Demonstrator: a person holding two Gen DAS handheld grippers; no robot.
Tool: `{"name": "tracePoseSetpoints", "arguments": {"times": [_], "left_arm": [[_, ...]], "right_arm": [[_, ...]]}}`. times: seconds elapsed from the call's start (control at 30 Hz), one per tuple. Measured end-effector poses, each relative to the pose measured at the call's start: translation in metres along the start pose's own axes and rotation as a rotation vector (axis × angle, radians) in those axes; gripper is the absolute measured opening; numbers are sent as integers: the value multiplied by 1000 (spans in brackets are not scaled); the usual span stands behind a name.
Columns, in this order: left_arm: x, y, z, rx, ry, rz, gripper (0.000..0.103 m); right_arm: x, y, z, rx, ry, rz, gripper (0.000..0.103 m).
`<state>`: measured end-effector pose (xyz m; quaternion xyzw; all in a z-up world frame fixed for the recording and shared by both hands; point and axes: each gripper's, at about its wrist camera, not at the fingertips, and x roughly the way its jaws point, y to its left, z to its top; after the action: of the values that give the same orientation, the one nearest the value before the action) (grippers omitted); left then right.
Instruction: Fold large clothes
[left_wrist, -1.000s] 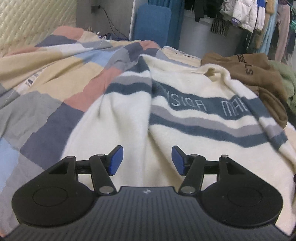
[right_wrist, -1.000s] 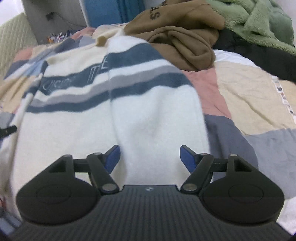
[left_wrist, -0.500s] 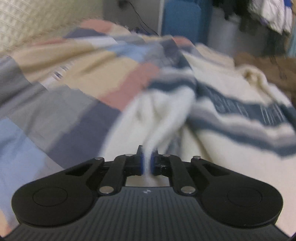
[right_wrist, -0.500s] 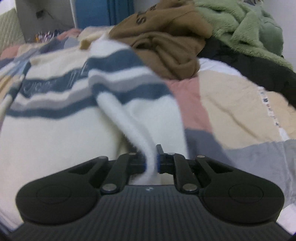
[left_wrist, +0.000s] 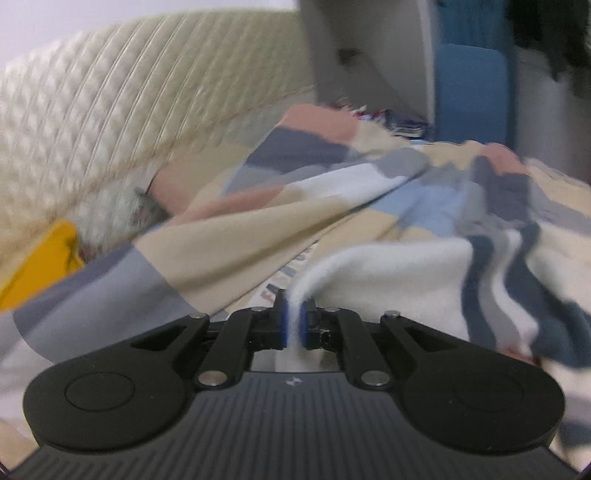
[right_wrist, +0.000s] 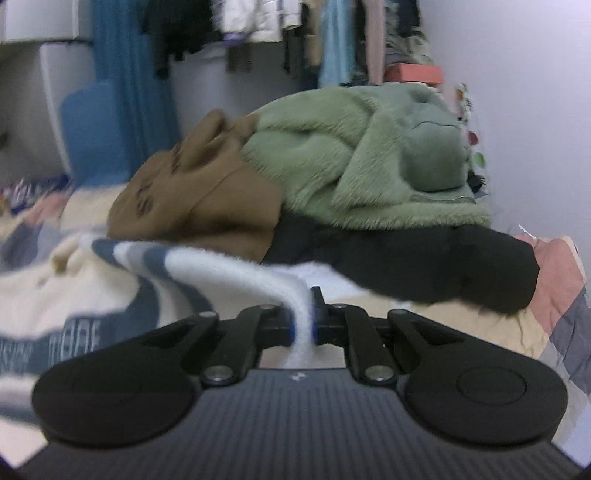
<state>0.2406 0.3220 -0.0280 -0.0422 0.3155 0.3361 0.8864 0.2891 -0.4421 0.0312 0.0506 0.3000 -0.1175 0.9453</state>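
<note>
Between the jaws of the left gripper (left_wrist: 294, 320) sits a pinched fold of the cream striped sweater (left_wrist: 406, 273); the right gripper (right_wrist: 303, 325) jaws likewise clamp its white edge; ahead of both, the sweater drapes over the patchwork bed cover (left_wrist: 229, 251); beyond lie brown (right_wrist: 195, 199) and green garments (right_wrist: 362, 162).

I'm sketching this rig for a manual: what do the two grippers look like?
The left gripper and right gripper look alike: matte black, ribbed body with a small logo, two round lobes, linkage arms with silver pivot pins, and blue pads on the fingers. No cables, hands or sleeves show.
</note>
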Motion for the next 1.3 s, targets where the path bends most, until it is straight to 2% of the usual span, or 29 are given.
{"name": "tracePoseSetpoints", "arguments": {"times": [0.07,0.13,0.2,0.3,0.4,0.57,0.63,0.67,0.7,0.73,0.77,0.8,0.97,1.17,1.3], "left_arm": [[16,2,-2,-2,2,13,8],[37,-6,-15,40,13,48,8],[60,-9,-30,41,53,53,8],[78,-9,-43,59,52,56,9],[87,-5,-46,47,59,42,9],[86,-3,-44,28,61,11,9],[72,-5,-48,42,62,18,14],[63,-7,-49,49,63,19,22],[57,-8,-47,48,65,25,40],[48,-8,-47,38,62,30,50],[38,-8,-46,22,54,19,61],[27,-7,-47,6,43,-24,61],[-31,-22,-53,5,34,-170,61],[-105,-60,-67,-27,44,-396,61],[-153,-95,-82,-20,57,-526,61]], "right_arm": [[17,-5,8,15,-5,-27,9],[38,-8,9,22,-11,-69,10],[61,-16,2,65,4,-103,10],[97,-29,-21,128,61,-135,10],[120,-37,-42,162,84,-141,11],[128,-29,-51,145,79,-149,12],[123,-27,-50,162,72,-145,14],[118,-25,-48,167,69,-147,17],[112,-23,-47,176,64,-150,30],[104,-22,-45,186,55,-141,47],[96,-20,-45,192,44,-129,54],[86,-17,-43,194,24,-115,57],[35,5,-38,148,-22,-21,57],[-23,44,-41,79,-14,128,57],[-61,79,-56,29,6,266,57]]}}
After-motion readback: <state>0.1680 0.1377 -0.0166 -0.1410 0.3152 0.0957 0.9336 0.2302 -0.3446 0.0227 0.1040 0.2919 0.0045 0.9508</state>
